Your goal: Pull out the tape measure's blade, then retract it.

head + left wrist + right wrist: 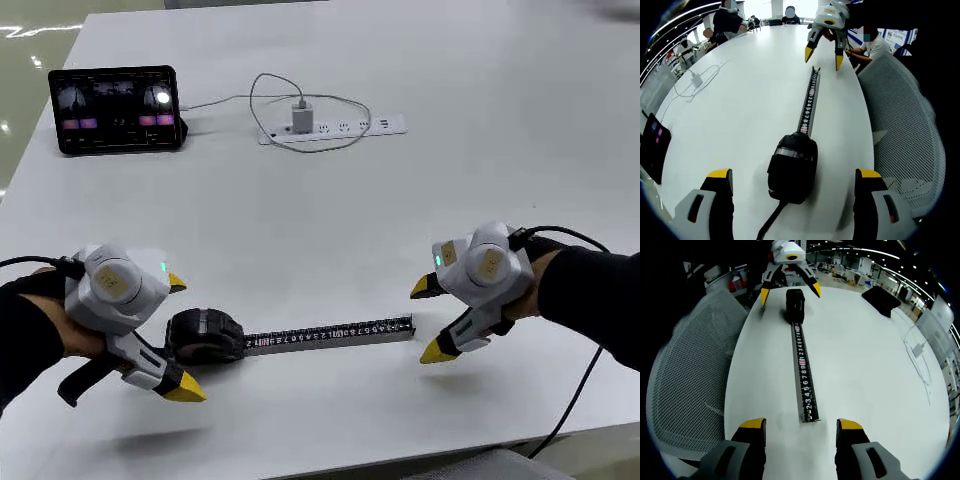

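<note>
Right claw (801, 423) agape before blade (802, 365), digits 2 to 9

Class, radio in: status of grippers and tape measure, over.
Left gripper open, straddling tape measure case. Right gripper open at blade tip. Blade out, flat on table. Nothing obstructing.

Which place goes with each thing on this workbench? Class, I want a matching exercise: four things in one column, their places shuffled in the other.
Things
1. tape measure case
2. blade tip
3. tablet
4. power strip

Places
A. far left part of the table, screen lit
B. between the jaws of the open left tongs
C. far middle, with a white charger plugged in
D. flat on the table, just ahead of the open right tongs

Pairs: 1-B, 2-D, 3-A, 4-C
</note>
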Available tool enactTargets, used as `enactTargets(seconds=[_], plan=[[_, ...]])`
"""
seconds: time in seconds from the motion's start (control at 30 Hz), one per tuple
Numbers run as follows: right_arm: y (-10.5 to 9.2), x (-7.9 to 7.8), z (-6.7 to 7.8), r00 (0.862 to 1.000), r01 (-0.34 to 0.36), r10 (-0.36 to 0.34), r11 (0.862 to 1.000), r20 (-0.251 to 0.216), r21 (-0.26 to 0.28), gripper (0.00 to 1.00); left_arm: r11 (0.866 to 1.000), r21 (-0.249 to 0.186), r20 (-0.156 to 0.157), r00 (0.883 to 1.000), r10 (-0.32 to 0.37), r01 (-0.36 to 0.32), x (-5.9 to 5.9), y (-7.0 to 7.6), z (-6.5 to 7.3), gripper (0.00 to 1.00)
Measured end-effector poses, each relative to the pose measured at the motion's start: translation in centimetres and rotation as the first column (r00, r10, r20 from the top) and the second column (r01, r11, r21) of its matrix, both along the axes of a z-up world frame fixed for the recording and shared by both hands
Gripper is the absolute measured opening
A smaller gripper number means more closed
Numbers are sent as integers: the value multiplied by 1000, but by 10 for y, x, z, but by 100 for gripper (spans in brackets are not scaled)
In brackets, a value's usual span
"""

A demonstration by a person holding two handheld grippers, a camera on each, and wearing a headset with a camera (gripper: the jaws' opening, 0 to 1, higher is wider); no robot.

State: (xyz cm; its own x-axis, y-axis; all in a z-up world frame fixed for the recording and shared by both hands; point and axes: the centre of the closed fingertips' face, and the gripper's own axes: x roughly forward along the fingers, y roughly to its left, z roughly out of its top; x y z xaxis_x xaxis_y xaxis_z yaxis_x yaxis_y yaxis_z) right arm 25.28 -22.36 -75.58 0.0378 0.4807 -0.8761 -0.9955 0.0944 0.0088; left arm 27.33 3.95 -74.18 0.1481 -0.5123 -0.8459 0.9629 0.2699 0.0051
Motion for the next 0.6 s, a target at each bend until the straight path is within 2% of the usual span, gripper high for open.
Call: enactTargets(seconds=[0.03,0.1,0.17,0.23,0.27,0.33,0.4,0.53,0.57,0.6], plan=[[0,0,0,1000,22,-22,1000,-2,9,56,1000,-20,14,1000,11,-11,2,-1,1,99],[-1,1,1,998,64,-64,997,-8,32,59,996,-66,11,998,58,-57,4,-3,4,99],[-3,2,1,996,90,-90,995,-8,43,62,993,-82,17,996,87,-86,7,-2,5,99],[-6,3,1,992,124,-124,991,-3,55,65,986,-108,49,990,132,-126,12,1,8,99],[-8,4,2,989,148,-148,987,-2,67,67,982,-120,77,985,157,-147,16,3,10,99],[-11,5,4,983,181,-182,980,-1,82,70,973,-147,73,979,190,-178,16,4,13,99],[-14,6,7,976,218,-219,970,-2,108,73,962,-173,82,970,228,-212,18,6,17,99],[-24,9,11,953,299,-302,943,-1,143,80,940,-203,51,956,288,-273,15,13,14,99],[-27,10,12,948,314,-318,938,2,146,82,937,-209,59,952,299,-281,16,14,14,99],[-30,10,12,939,341,-345,927,-4,154,84,931,-217,59,948,313,-294,15,15,13,99]])
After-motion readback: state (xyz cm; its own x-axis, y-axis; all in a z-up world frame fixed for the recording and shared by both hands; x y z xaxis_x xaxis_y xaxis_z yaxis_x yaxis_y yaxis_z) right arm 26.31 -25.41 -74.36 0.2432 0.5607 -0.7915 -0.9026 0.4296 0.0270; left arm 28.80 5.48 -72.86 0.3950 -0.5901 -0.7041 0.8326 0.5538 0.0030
